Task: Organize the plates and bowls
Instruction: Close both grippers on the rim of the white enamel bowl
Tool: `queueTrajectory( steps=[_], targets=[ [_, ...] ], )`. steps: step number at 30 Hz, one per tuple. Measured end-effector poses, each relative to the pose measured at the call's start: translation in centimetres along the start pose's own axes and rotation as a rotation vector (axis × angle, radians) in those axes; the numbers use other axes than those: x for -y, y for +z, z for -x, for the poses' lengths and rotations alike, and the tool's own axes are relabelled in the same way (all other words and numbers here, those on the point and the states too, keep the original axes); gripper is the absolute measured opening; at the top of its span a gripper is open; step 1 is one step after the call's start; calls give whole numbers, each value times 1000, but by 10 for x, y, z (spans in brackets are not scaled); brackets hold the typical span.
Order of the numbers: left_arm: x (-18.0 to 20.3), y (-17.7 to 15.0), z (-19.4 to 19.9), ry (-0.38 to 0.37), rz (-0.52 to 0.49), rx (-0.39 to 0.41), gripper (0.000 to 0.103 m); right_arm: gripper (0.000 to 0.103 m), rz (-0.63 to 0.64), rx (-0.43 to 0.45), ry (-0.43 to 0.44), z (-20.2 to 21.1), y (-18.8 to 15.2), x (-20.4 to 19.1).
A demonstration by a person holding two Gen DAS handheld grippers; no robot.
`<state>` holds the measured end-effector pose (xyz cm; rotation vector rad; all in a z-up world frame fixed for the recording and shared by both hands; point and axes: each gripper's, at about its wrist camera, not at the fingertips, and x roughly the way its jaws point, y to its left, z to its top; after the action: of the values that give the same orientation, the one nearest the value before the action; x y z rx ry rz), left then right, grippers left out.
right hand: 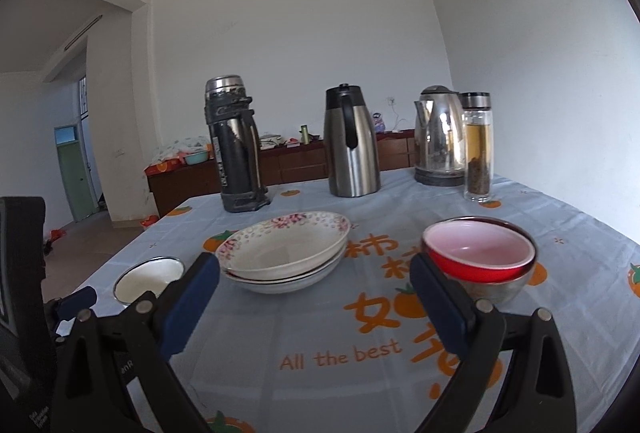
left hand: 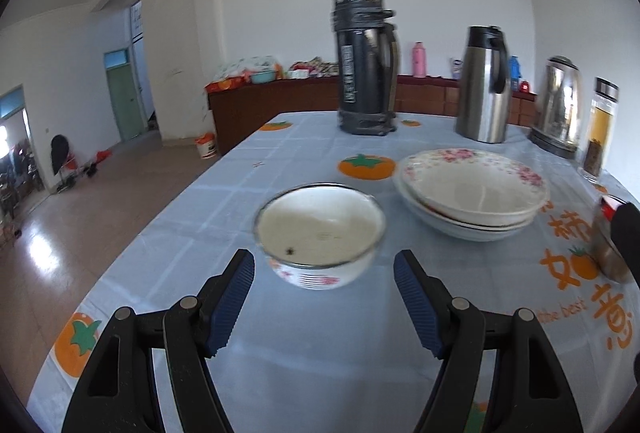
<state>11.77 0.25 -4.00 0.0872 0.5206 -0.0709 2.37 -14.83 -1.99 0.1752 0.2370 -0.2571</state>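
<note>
A white enamel bowl [left hand: 318,233] with a red pattern on its side stands on the blue tablecloth, just beyond my left gripper [left hand: 324,265], whose jaws are open with nothing between them. The same white bowl [right hand: 150,279] shows at the left of the right wrist view. Two floral plates [left hand: 472,189] lie stacked right of it, also seen as a plate stack [right hand: 284,253] mid-table. A red bowl [right hand: 480,253] sits inside a metal bowl [right hand: 500,287] at the right. My right gripper [right hand: 316,271] is open and empty, near the front of the plates.
At the back of the table [right hand: 320,385] stand a black flask [right hand: 236,145], a steel jug [right hand: 352,145], an electric kettle [right hand: 438,137] and a glass tea bottle [right hand: 476,149]. The table's left edge drops to a tiled floor [left hand: 80,213]. A wooden sideboard [left hand: 280,101] lines the wall.
</note>
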Motion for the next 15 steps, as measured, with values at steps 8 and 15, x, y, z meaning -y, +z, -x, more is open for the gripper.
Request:
queueTrajectory(
  steps=[8, 15],
  targets=[
    [-33, 2, -19, 12, 8, -39, 74, 98, 31, -49, 65, -17, -2, -30],
    [-57, 7, -34, 19, 73, -75, 74, 97, 62, -110, 131, -41, -5, -61]
  ],
)
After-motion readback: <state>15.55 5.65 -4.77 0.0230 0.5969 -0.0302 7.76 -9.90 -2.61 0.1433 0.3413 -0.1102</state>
